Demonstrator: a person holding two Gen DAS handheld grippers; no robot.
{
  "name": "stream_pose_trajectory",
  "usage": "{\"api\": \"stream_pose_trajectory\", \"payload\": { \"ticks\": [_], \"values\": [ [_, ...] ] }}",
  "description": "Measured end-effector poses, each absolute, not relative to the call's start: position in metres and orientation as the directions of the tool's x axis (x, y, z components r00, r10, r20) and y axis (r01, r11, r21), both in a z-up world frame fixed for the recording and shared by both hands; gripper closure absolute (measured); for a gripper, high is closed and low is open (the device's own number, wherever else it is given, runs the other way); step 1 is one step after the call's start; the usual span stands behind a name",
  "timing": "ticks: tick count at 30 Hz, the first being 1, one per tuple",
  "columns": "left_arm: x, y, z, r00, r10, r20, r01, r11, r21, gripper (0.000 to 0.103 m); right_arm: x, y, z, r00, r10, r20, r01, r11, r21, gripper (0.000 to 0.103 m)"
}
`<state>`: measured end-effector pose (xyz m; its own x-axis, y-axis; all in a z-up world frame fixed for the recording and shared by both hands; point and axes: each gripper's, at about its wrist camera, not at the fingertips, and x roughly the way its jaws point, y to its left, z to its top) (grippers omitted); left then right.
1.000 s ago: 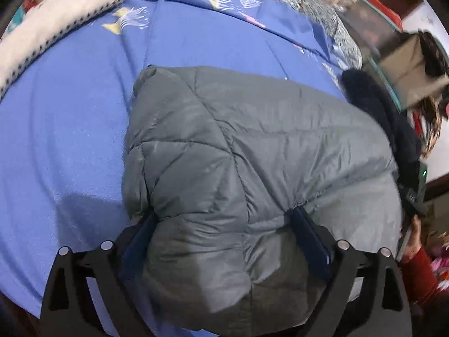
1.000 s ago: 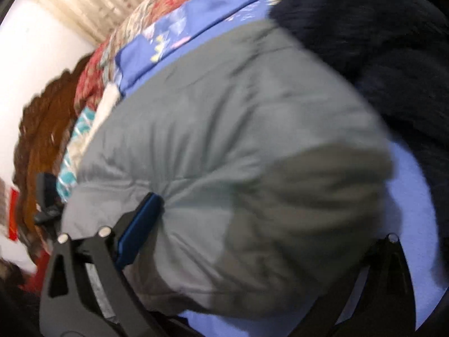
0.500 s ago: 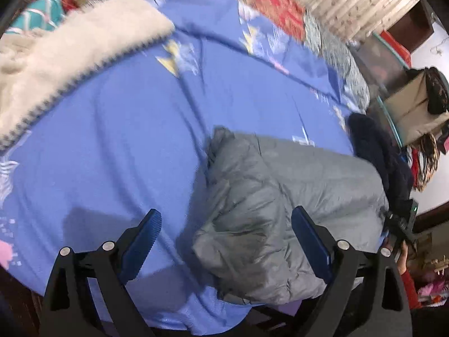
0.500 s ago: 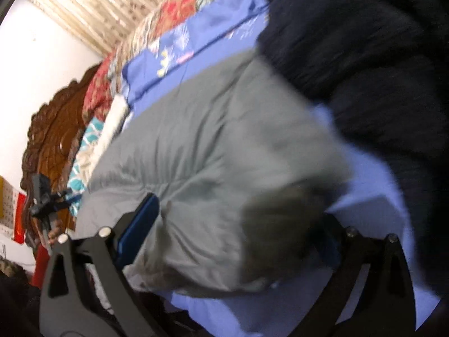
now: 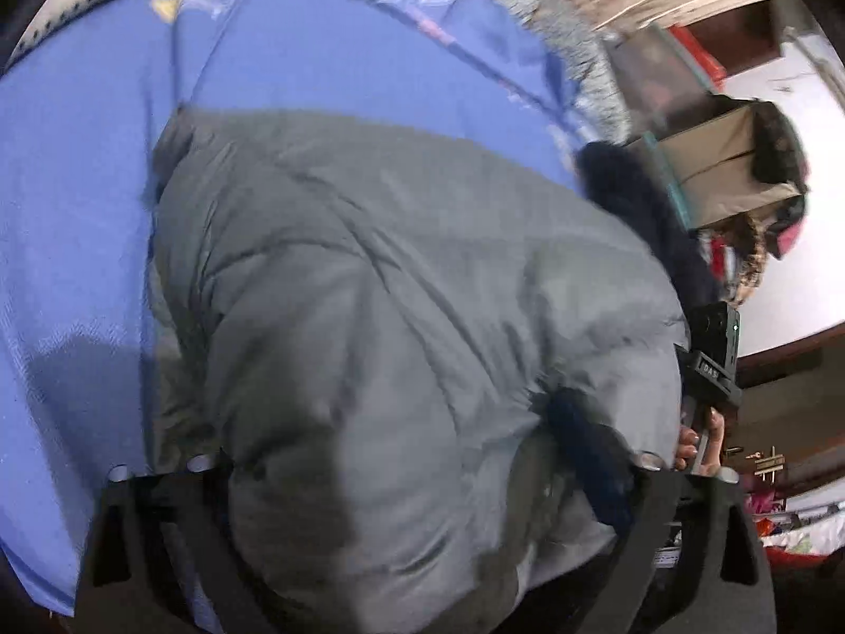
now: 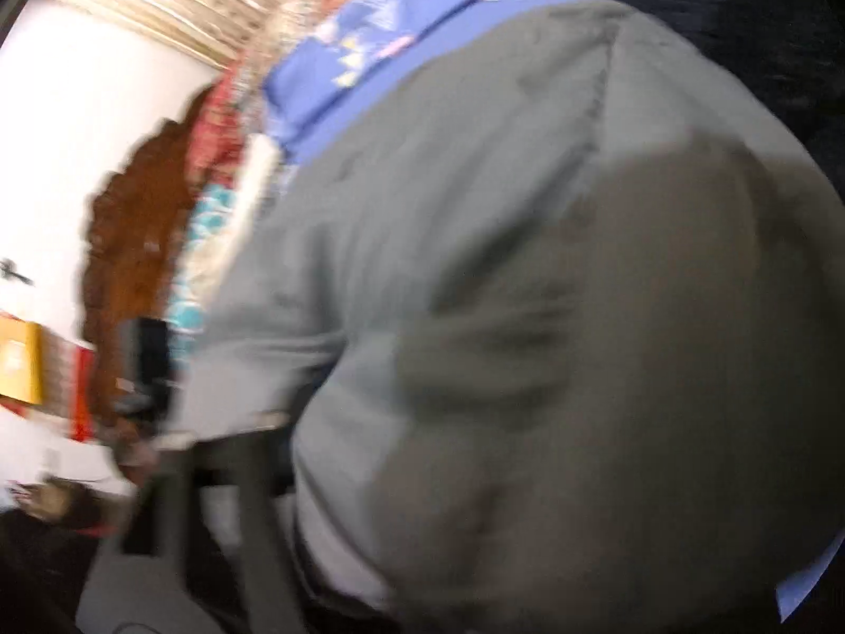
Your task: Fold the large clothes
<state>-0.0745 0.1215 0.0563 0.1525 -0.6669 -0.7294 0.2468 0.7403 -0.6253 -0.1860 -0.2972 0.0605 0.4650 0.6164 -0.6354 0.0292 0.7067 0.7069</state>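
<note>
- Left gripper (image 5: pixel 401 481) is spread wide around the puffy grey quilted jacket (image 5: pixel 401 285), which bulges between its fingers on the blue bedsheet (image 5: pixel 79 211).
- Right gripper (image 6: pixel 475 502): opening hidden, cannot tell.
- Risk: slippery padding springs back, undoing the fold.

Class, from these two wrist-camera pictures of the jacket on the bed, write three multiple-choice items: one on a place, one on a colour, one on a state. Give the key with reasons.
1. Where does the grey puffer jacket lie?
A. on a blue bedsheet
B. on a wooden floor
C. inside a cardboard box

2. What colour is the furry garment at the jacket's far edge?
A. white
B. dark navy
C. yellow

3. How does the left gripper stand?
A. open, away from the jacket
B. folded away
C. open, the jacket bulging between its fingers

Key:
1 A, blue sheet shows around the jacket.
2 B, the fur looks nearly black-blue.
3 C, padding fills the wide gap between both fingers.
</note>
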Motion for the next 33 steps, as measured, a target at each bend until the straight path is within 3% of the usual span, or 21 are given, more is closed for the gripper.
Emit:
{"api": "stream_pose_trajectory", "payload": {
  "ticks": [3,5,10,15,20,25,29,33],
  "values": [
    [-0.080,0.131,0.068,0.200,-0.691,-0.695,0.256,0.721,-0.643,0.049,-0.189,-0.280,0.105,0.509,0.626,-0.591,-0.048,0.706,0.706,0.081],
    [-0.084,0.145,0.081,0.245,-0.716,-0.654,0.258,0.698,-0.668,0.055,-0.190,-0.267,0.138,0.538,0.635,-0.555,-0.109,0.705,0.701,0.083],
    [-0.103,0.206,0.134,0.417,-0.776,-0.473,0.314,0.611,-0.726,0.056,-0.166,-0.208,0.224,0.552,0.669,-0.498,-0.304,0.717,0.628,0.084],
    [-0.114,0.289,0.189,0.608,-0.720,-0.333,0.327,0.610,-0.722,0.056,-0.101,-0.112,0.294,0.508,0.735,-0.449,-0.489,0.675,0.552,0.085],
    [-0.113,0.365,0.207,0.731,-0.611,-0.302,0.245,0.649,-0.721,0.056,-0.023,-0.012,0.339,0.476,0.755,-0.452,-0.605,0.654,0.454,0.087],
    [-0.109,0.371,0.172,0.716,-0.599,-0.357,0.157,0.637,-0.754,0.056,-0.001,-0.013,0.313,0.480,0.707,-0.519,-0.562,0.702,0.437,0.087],
    [-0.087,0.352,0.127,0.662,-0.599,-0.450,0.069,0.647,-0.759,0.056,-0.008,-0.064,0.248,0.496,0.645,-0.581,-0.411,0.764,0.497,0.087],
    [-0.064,0.325,0.086,0.565,-0.603,-0.563,0.019,0.692,-0.722,0.043,-0.038,-0.144,0.150,0.490,0.564,-0.665,-0.185,0.812,0.554,0.087]
  ]
}}
